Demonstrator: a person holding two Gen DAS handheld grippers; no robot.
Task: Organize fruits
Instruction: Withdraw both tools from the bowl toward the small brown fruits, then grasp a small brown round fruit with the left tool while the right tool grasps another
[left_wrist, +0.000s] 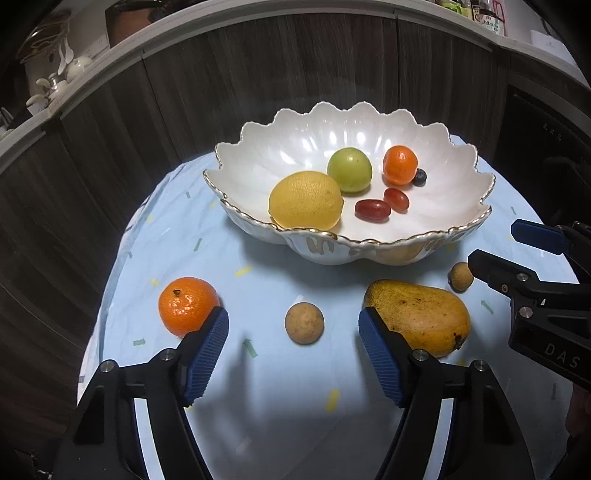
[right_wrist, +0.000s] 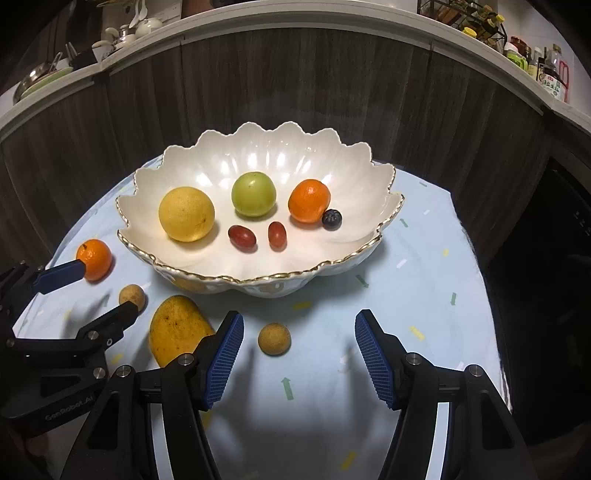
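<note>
**Ana:** Left wrist view first: the left gripper (left_wrist: 293, 325) hangs over the blue cloth (left_wrist: 258, 387) with its jaws apart and nothing pressed between them; a small brown round fruit (left_wrist: 304, 322) sits on the cloth in the gap, touching neither pad, with the loose mandarin (left_wrist: 186, 304) just outside one finger and the mango (left_wrist: 421, 315) just outside the other.

**Ben:** And the right gripper (right_wrist: 299, 332)?

**Ana:** Jaws apart as well, empty; a second brown fruit (right_wrist: 274, 338) lies between its fingers, nearer the left one, untouched. Everything else is already in the scalloped bowl (right_wrist: 155, 177): a lemon (right_wrist: 186, 213), a green fruit (right_wrist: 253, 194), an orange one (right_wrist: 309, 200), a blueberry (right_wrist: 331, 219) and two red grape tomatoes (right_wrist: 242, 237).

**Ben:** How would you take the brown ones?

**Ana:** They look light, firm and dry-skinned, so I'd guess they grip well; being round they may roll, so close across the widest part, centred, pads level with the cloth; gentle pressure should do.

**Ben:** The mango?

**Ana:** Heaviest piece out there, I'd judge, and speckled as if ripe, so likely soft and easy to bruise; take it across the narrow width near the middle so it doesn't tip; its smooth skin may slide.

**Ben:** The mandarin?

**Ana:** Soft, loose peel, probably; hold around the equator, lightly; the bowl looks like glazed ceramic with a thin gilt rim, so lower fruit in rather than dropping it.
</note>
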